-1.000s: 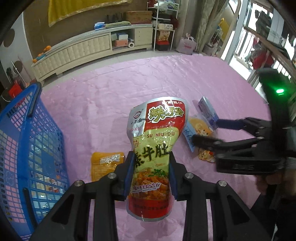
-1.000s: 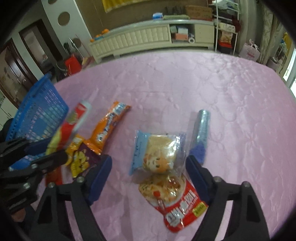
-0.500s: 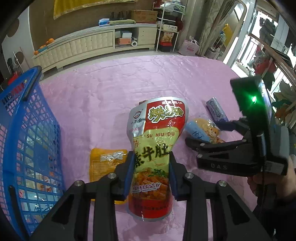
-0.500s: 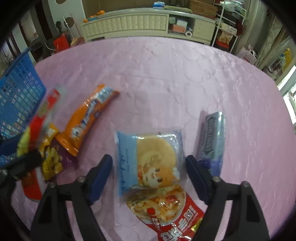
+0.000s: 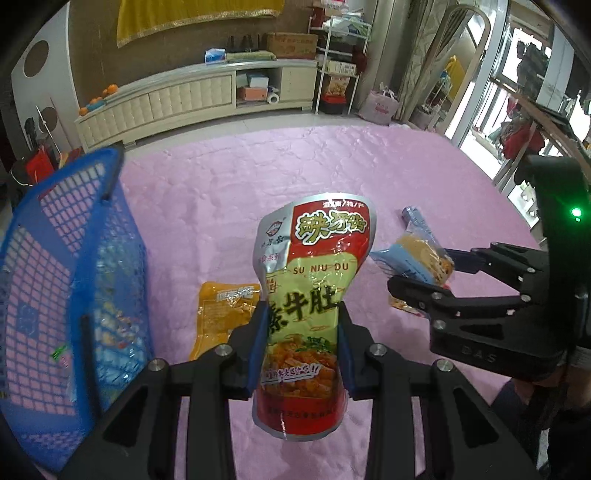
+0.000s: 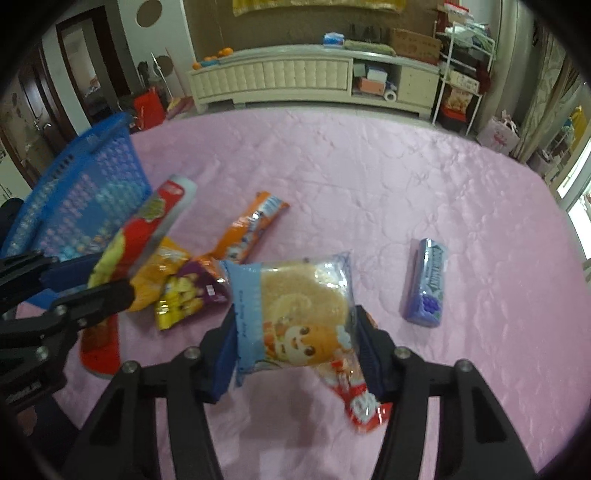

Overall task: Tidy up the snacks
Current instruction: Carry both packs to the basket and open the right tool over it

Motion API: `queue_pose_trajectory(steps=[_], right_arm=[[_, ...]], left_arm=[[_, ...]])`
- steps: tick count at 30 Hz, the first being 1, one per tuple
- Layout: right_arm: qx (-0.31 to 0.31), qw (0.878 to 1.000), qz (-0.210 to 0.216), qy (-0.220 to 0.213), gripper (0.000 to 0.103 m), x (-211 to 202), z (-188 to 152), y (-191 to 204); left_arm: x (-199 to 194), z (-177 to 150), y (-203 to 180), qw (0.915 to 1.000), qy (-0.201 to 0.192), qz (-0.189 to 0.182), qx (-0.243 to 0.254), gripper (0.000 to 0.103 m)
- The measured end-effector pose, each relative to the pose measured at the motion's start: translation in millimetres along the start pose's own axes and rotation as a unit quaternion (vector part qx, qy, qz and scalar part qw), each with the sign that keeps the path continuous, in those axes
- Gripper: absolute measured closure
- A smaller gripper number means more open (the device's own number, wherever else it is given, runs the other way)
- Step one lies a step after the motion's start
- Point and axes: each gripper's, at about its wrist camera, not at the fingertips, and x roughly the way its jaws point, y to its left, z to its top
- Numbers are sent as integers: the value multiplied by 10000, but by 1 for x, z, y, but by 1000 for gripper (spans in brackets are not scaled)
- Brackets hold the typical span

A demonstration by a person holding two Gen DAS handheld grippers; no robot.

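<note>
the left tongs [image 5: 301, 347] grip a tall red-and-yellow foil snack pouch [image 5: 314, 295] upright beside the blue plastic mesh basket [image 5: 70, 288]. the right tongs [image 6: 295, 345], jaws just closing, clamp a light-blue clear-windowed pastry packet [image 6: 291, 314] above the pink quilted counter [image 6: 369, 177].

A long cream sideboard [image 6: 280, 75] is seen along the far wall, well beyond the tool. Oranges [image 6: 216, 57] are laid on its left end, and a blue tissue box [image 6: 334, 38] and a cardboard box [image 6: 415, 46] are set on its top further right. A roll of white paper [image 6: 389, 95] is kept in one of its open compartments. A white wire rack [image 6: 461, 70] is placed just right of the sideboard. A yellow cloth [image 5: 199, 13] is hung on the brown wall above. A pink bag [image 5: 380, 107] is left on the floor, far ahead and to the right.
</note>
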Motion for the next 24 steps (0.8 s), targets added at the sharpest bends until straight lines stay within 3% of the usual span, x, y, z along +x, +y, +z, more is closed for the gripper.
queue_pose_trajectory(steps=[14,24], right_arm=[[-265,9971,40,-719,42,-100,1,49],[-452,9923,188,-1140,41,-136,17,102]], left_arm=[[-104,-24,9,9978,-648,148,-64,71],[-166,-32,55,9927,-1110,459,-61,71]])
